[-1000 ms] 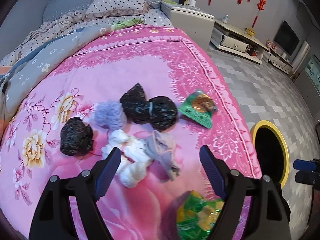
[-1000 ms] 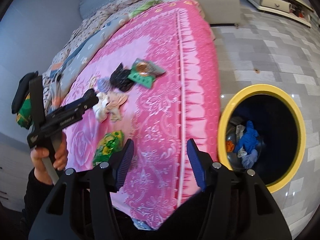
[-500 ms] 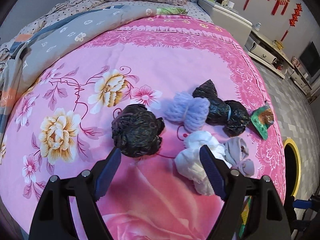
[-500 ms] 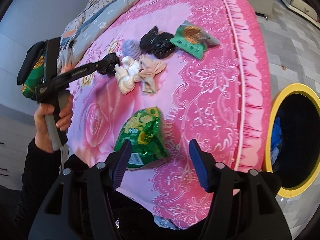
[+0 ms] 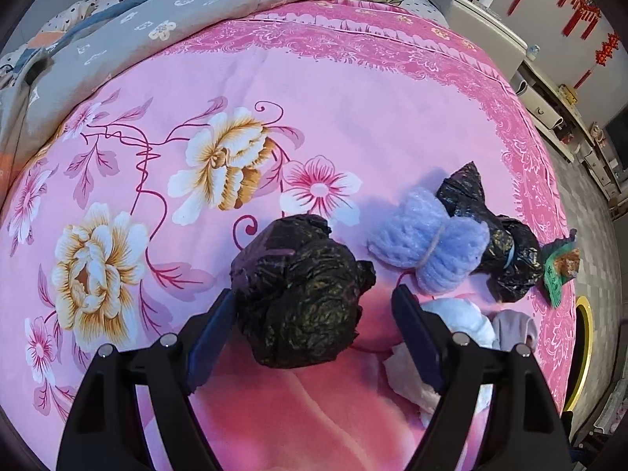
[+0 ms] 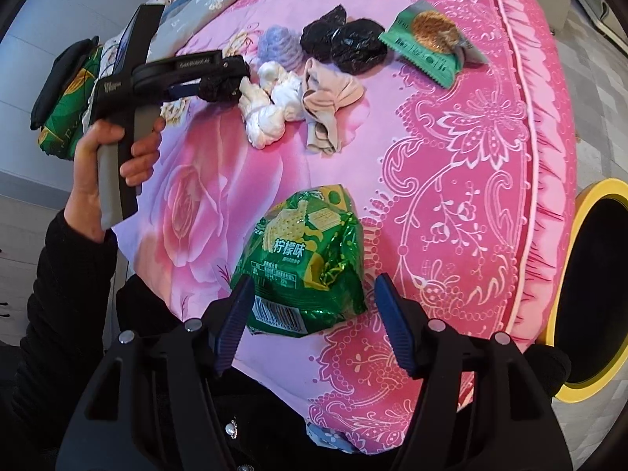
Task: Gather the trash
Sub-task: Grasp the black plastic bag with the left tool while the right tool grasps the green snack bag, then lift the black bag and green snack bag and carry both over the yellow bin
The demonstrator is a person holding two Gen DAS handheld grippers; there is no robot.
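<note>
A crumpled black bag (image 5: 300, 294) lies on the pink bedspread (image 5: 274, 117). My left gripper (image 5: 314, 314) is open with its jaws on either side of this bag; it also shows in the right wrist view (image 6: 223, 78). A green biscuit wrapper (image 6: 306, 259) lies near the bed's front edge. My right gripper (image 6: 310, 306) is open with its jaws around the wrapper's near end. Also on the bed are a purple yarn wad (image 5: 429, 243), a second black bag (image 5: 494, 247), white cloth (image 6: 271, 106), a beige sock (image 6: 329, 98) and a green snack packet (image 6: 429, 39).
A yellow-rimmed black bin (image 6: 588, 294) stands on the tiled floor to the right of the bed. A grey quilt (image 5: 157, 19) and pillows lie at the far end. A white bedside cabinet (image 5: 482, 27) and low TV units line the far wall.
Both grippers moved forward and down toward the bed. The left one now straddles the black bag. The right one now straddles the green wrapper.
</note>
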